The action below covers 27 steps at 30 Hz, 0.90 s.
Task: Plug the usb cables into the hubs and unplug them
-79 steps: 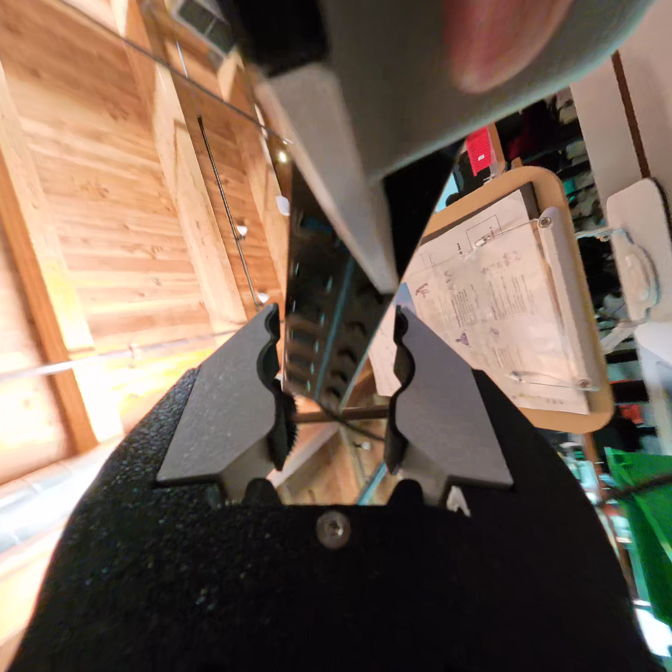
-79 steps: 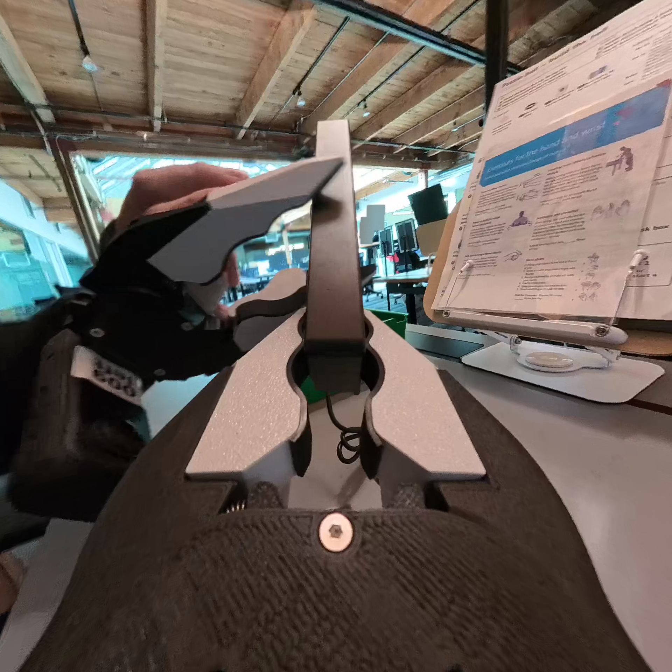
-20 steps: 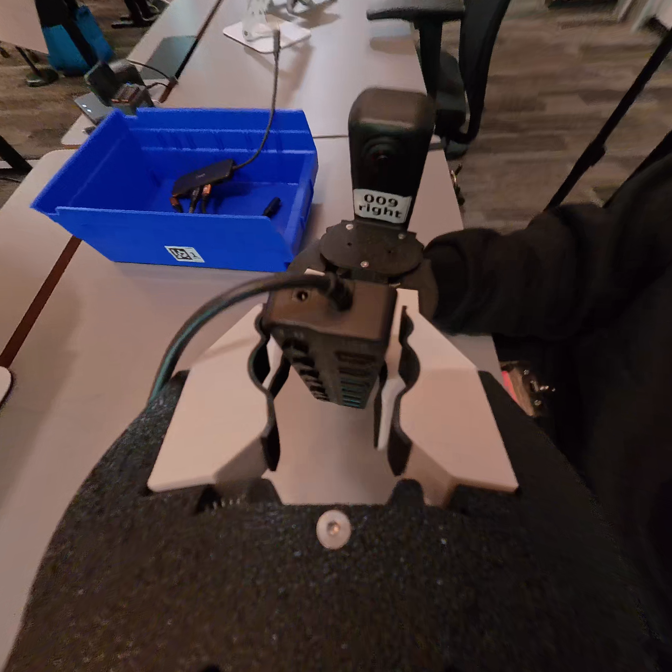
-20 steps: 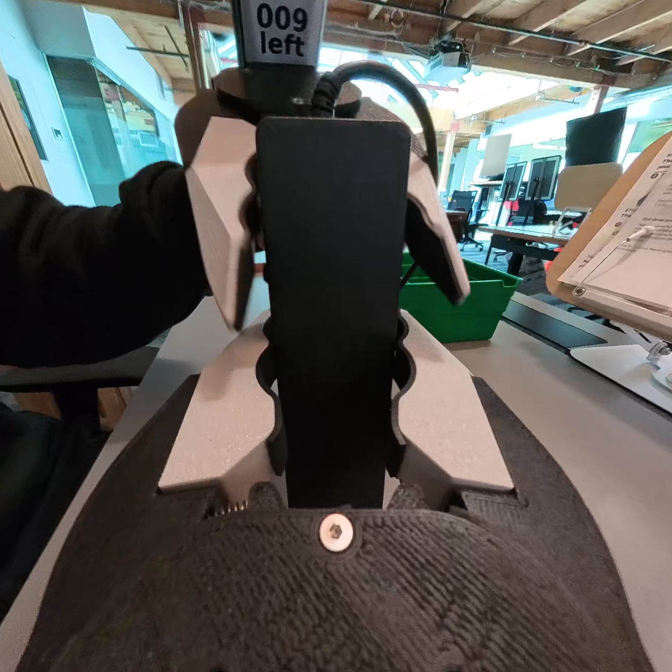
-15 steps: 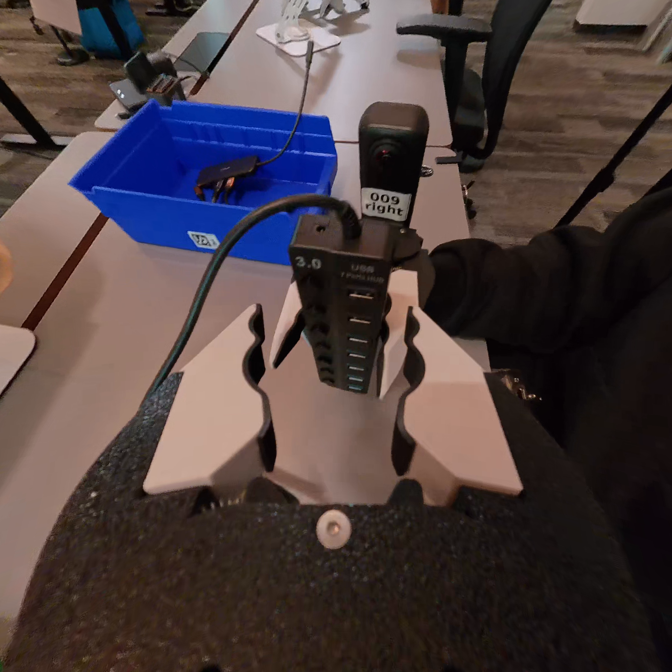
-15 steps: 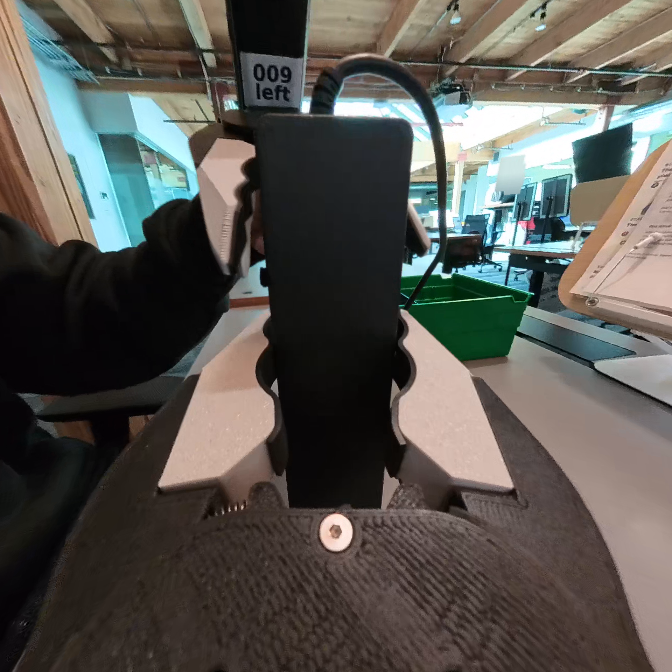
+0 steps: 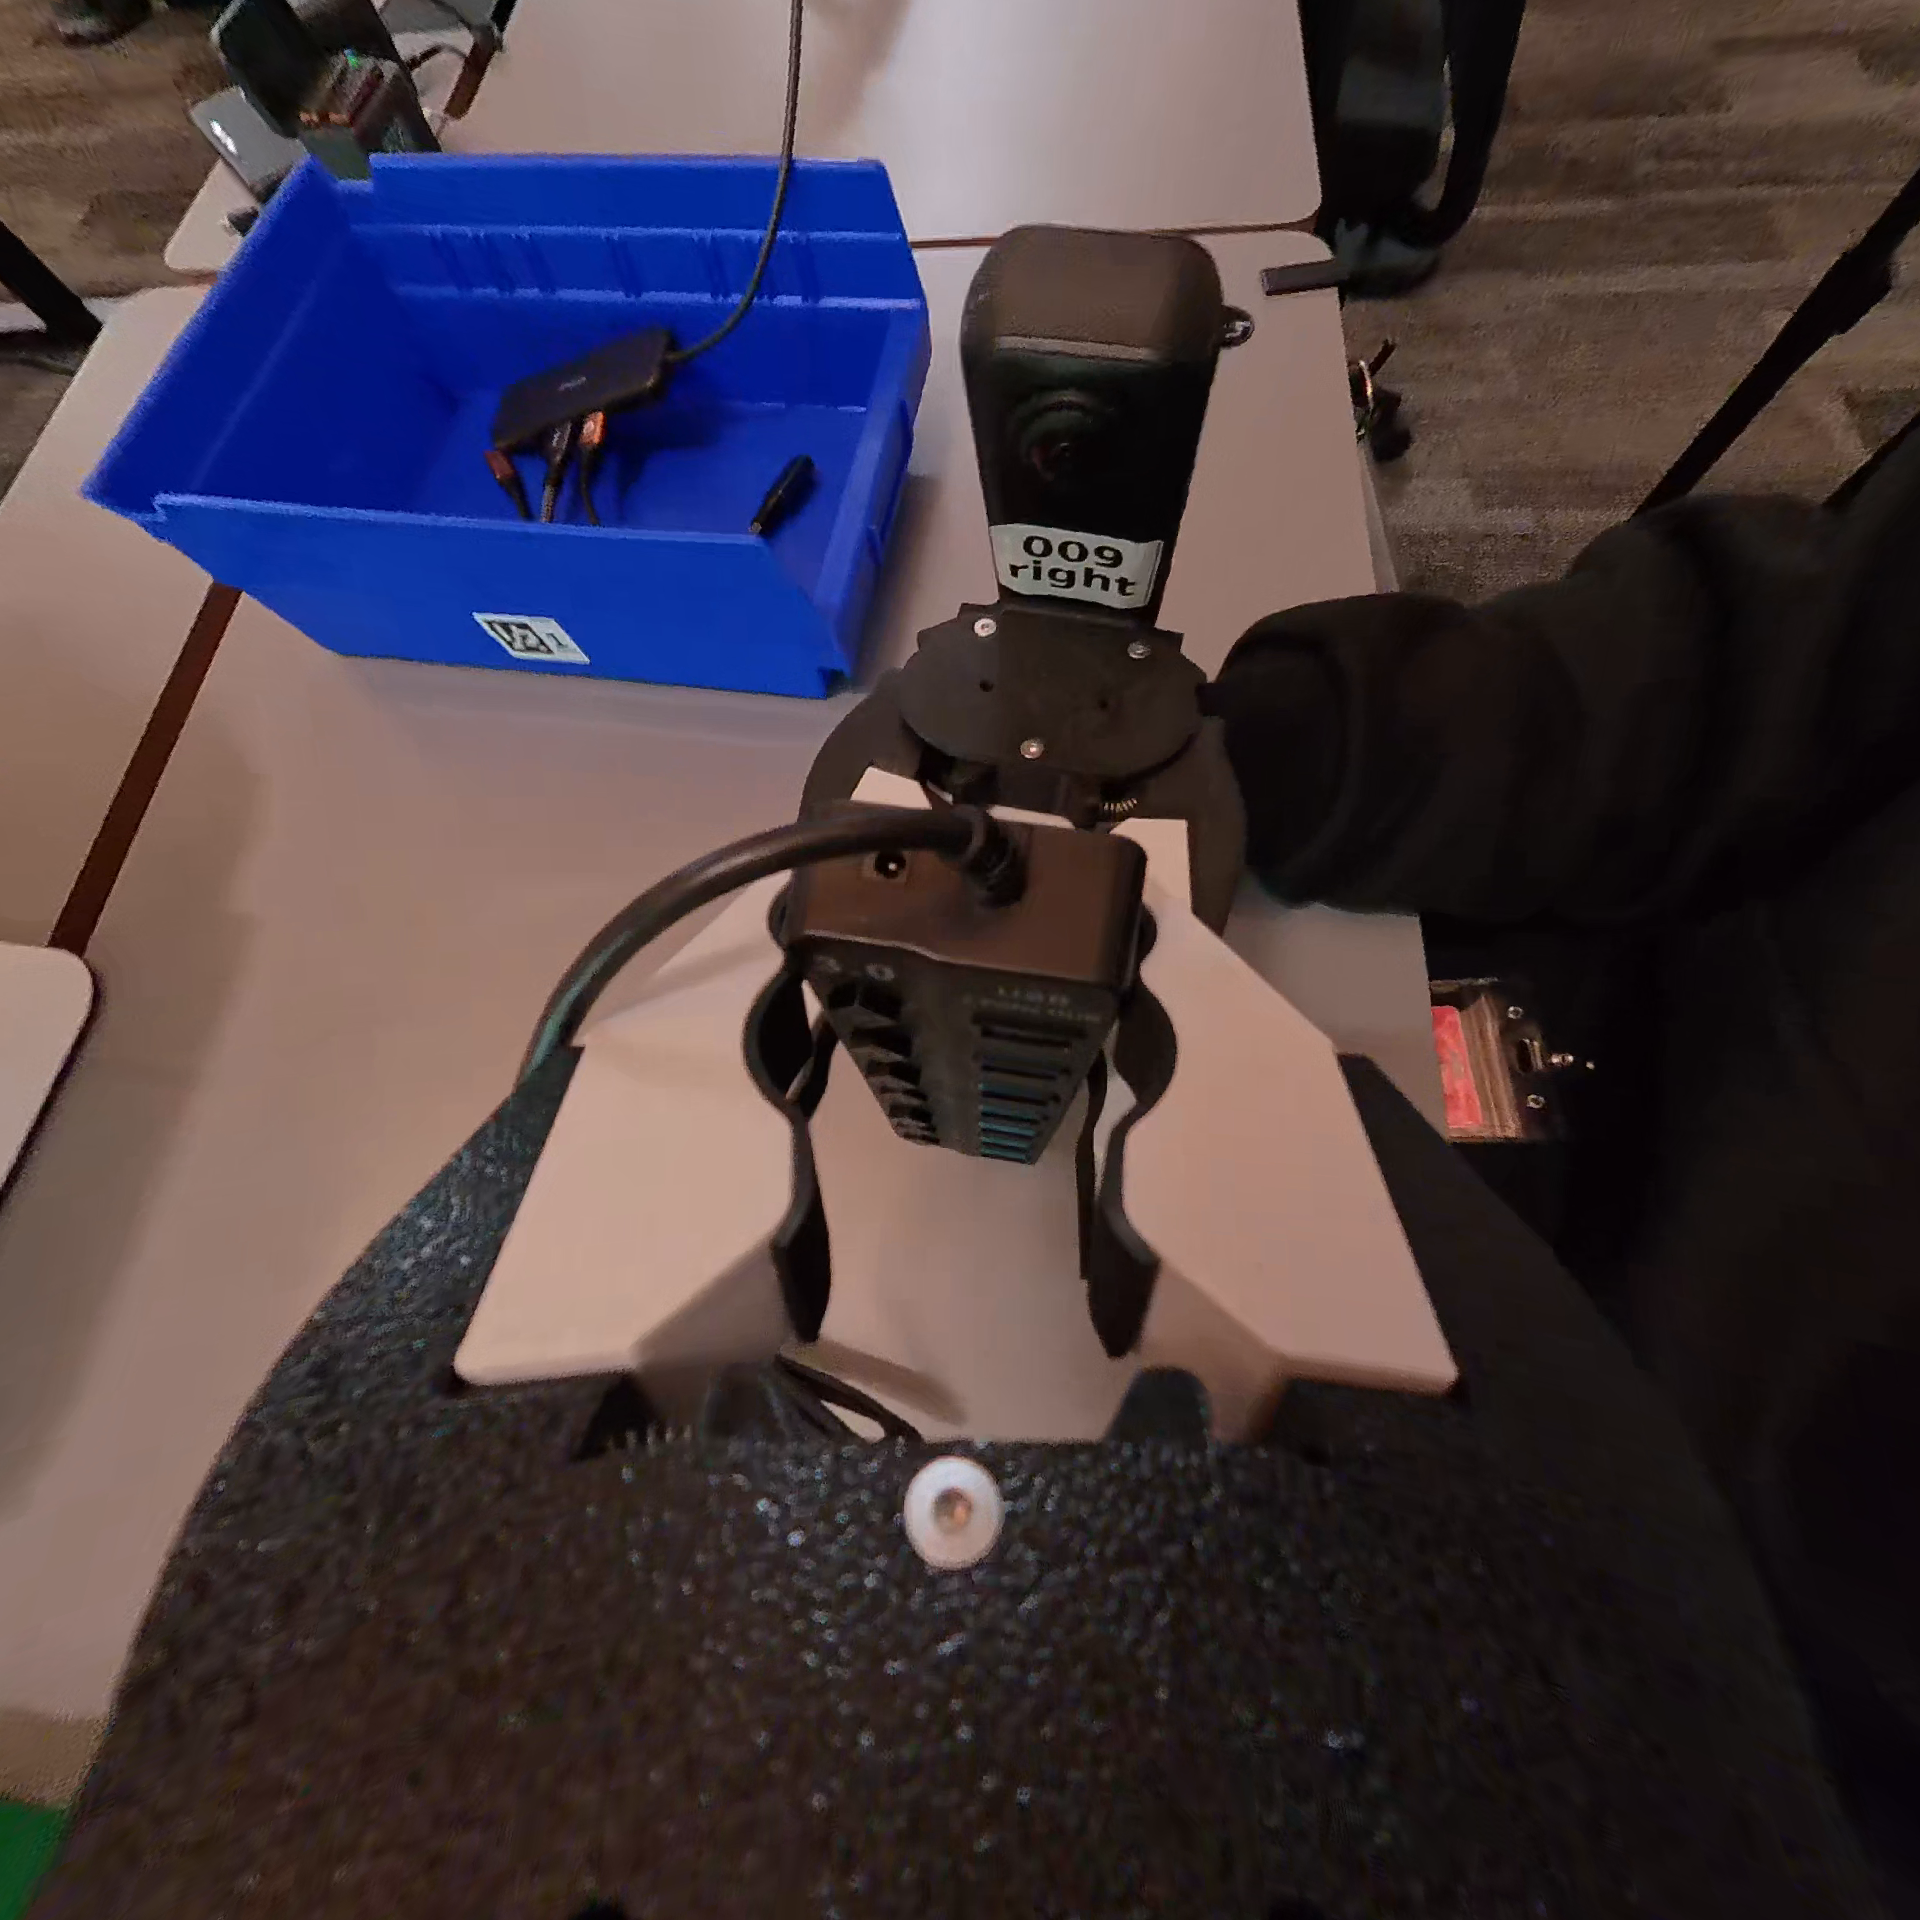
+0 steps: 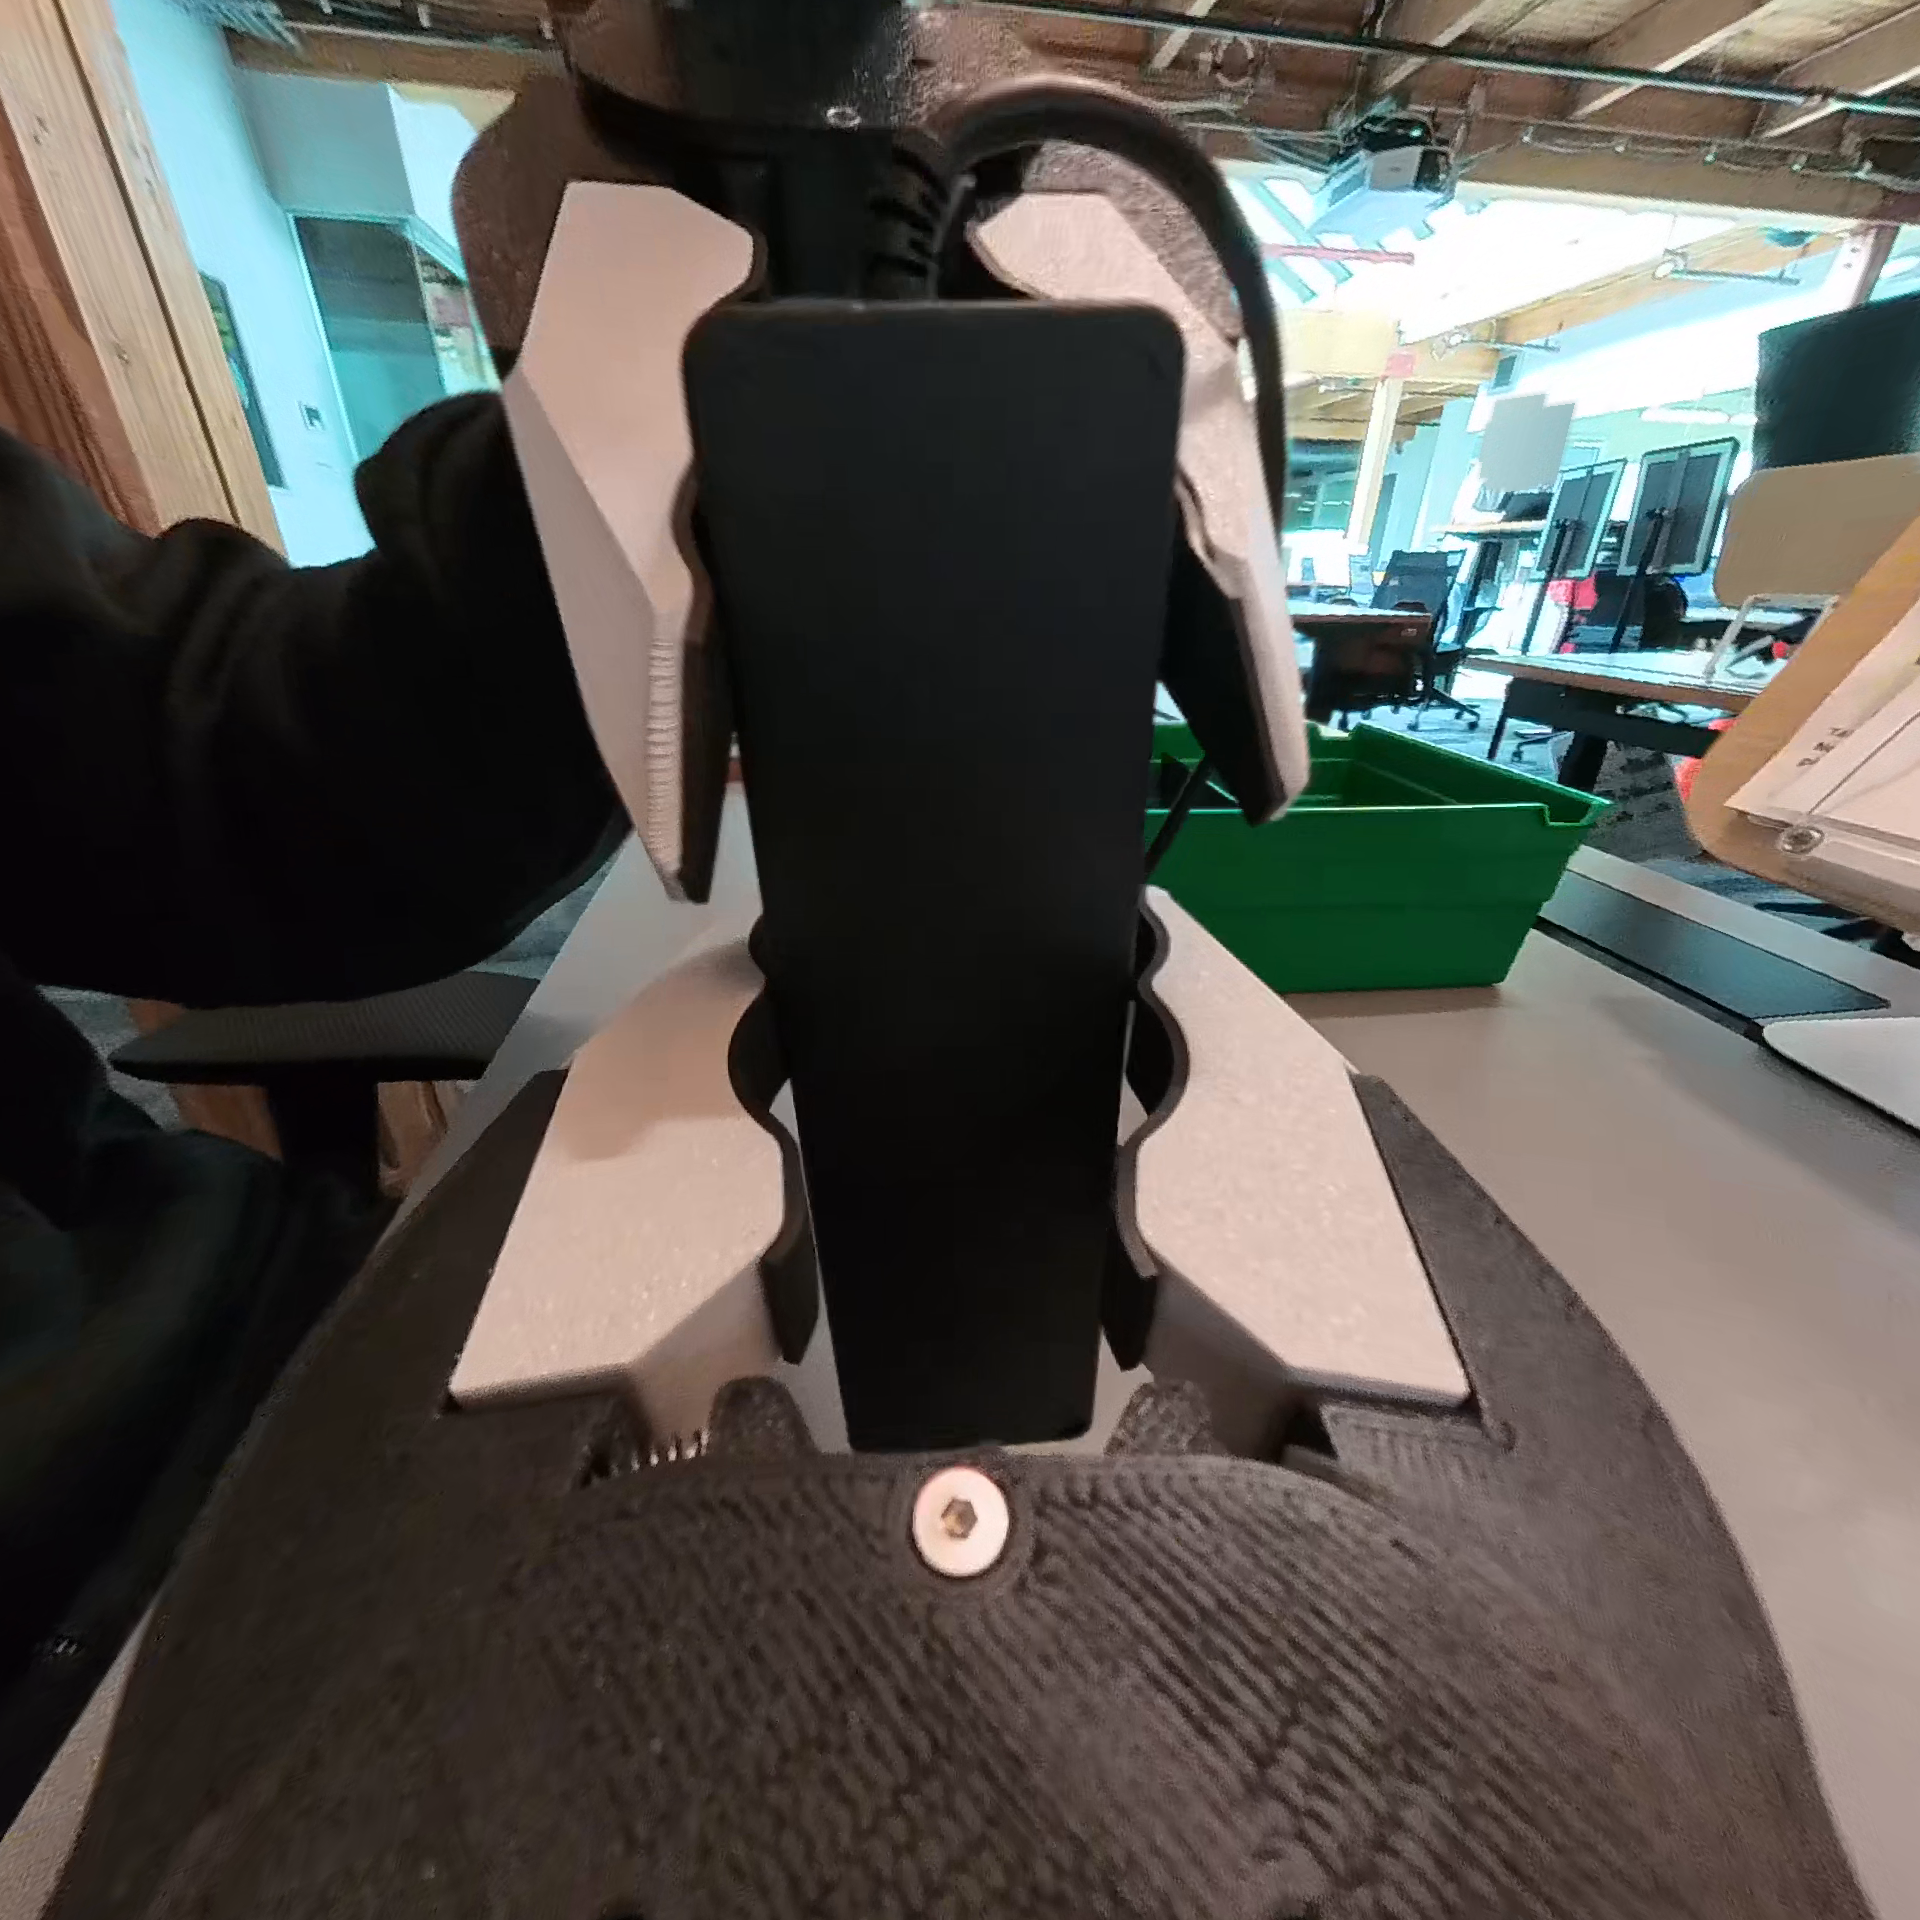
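Observation:
A black USB hub (image 7: pixel 966 1039) with a row of ports stands upright between both grippers above the grey table (image 7: pixel 364 883). My left gripper (image 7: pixel 961 997) is shut on its upper part, near the end where its black cable (image 7: pixel 665 914) leaves. My right gripper (image 8: pixel 951 956) is shut on the lower part of the hub (image 8: pixel 935 623), whose plain back faces that camera. The right gripper (image 7: pixel 1029 821) also shows opposite in the left wrist view, and the left gripper (image 8: pixel 966 810) in the right wrist view. No plug sits in the visible ports.
A blue bin (image 7: pixel 623 613) at the far left holds another dark hub (image 7: pixel 582 390) with cables plugged in and a small black plug (image 7: pixel 784 494). A green bin (image 8: pixel 1351 894) stands beyond the hub. A paper stand (image 8: pixel 1818 779) is at the right. A dark sleeve (image 7: pixel 1507 748) holds the right gripper.
The left gripper's fingers have moved in along the hub and closed on its upper part. The right gripper has kept its hold. Earlier the hub was turned from edge-on to flat.

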{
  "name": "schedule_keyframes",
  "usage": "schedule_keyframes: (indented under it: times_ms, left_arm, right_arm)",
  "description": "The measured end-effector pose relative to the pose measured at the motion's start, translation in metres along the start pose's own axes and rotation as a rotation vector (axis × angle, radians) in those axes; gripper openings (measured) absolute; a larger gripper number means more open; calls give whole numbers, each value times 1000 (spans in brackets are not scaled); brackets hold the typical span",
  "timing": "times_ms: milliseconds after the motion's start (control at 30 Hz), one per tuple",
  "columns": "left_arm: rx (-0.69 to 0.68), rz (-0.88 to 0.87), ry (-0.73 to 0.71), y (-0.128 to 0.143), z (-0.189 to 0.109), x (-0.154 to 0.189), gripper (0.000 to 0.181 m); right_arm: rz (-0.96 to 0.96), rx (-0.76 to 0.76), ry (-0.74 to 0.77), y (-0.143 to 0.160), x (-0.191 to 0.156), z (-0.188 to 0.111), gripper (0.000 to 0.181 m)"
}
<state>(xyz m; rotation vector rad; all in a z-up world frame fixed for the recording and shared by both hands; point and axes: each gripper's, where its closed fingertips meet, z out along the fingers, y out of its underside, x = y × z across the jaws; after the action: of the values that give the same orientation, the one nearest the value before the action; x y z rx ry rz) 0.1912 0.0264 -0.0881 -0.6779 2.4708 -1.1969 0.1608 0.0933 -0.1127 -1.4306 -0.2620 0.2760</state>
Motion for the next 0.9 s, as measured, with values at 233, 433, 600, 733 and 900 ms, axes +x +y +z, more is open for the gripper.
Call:
schedule_keyframes:
  times_ms: [233,433,600,733,900]
  left_arm:
    - [-21,74,13,-1,12,4,56]
    - [-24,83,27,3,16,6,56]
    - [1,16,-17,-3,7,4,60]
    - [88,-27,-42,-12,-36,6,56]
    - [82,-160,-401,33,-135,-67,33]
  right_arm:
    - [-27,-75,31,11,1,9,81]
    - [-27,-128,17,18,0,8,67]
    - [-63,-103,59,10,5,6,66]
    - [-10,-26,108,-3,20,-8,66]
    - [35,71,175,-17,36,-22,66]
